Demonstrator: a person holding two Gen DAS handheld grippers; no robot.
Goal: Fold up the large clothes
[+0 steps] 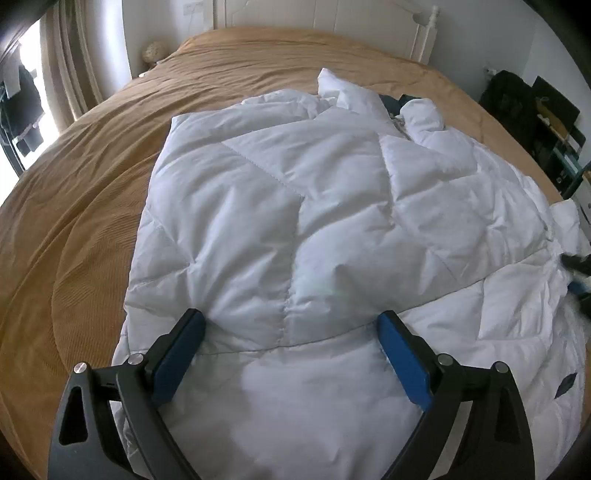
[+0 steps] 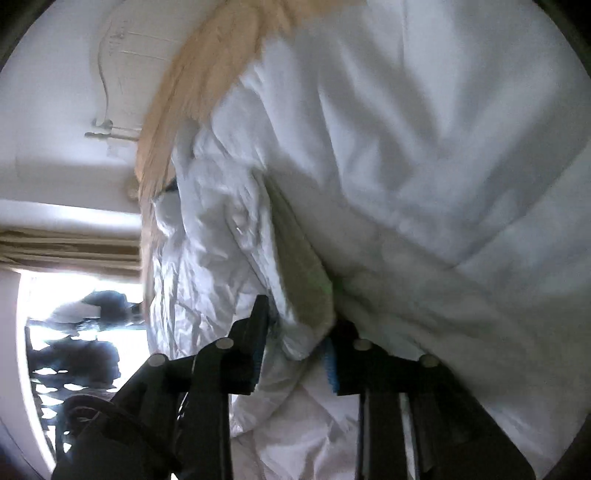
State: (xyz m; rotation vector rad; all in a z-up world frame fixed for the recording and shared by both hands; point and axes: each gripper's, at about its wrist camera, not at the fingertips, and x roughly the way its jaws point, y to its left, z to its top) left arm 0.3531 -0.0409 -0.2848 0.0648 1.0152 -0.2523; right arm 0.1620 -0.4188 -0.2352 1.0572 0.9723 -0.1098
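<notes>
The right gripper [image 2: 295,332] had its two fingers closed on a fold of the white coat [image 2: 406,147], and the cloth was bunched between the blue pads [image 2: 258,343]. The view from this gripper was tilted and blurred. The fold in the grip looked like an edge of the coat with a paler lining inside it, but I could not tell which part of the garment it was.

The left gripper [image 1: 291,332] was released. Its fingers stood wide apart just above the near part of the coat, and nothing was between them. Whether the tips touched the cloth, I could not tell.

The coat [image 1: 295,206] lay spread on the bed [image 1: 74,221], over the tan cover. One quilted panel was already turned over the middle, and a bunched part, perhaps the hood or a sleeve, lay at the far end near the headboard [image 1: 332,22]. A dark thing showed at the right edge of the left view; it was too small to name.

In my judgement, the step in hand was a side fold: the right gripper took one edge to carry it across the body. The next move called for a firm grip, a lift high enough to clear the puffy cloth, and a flat laying. The left gripper could press the folded part so that it did not slide.
</notes>
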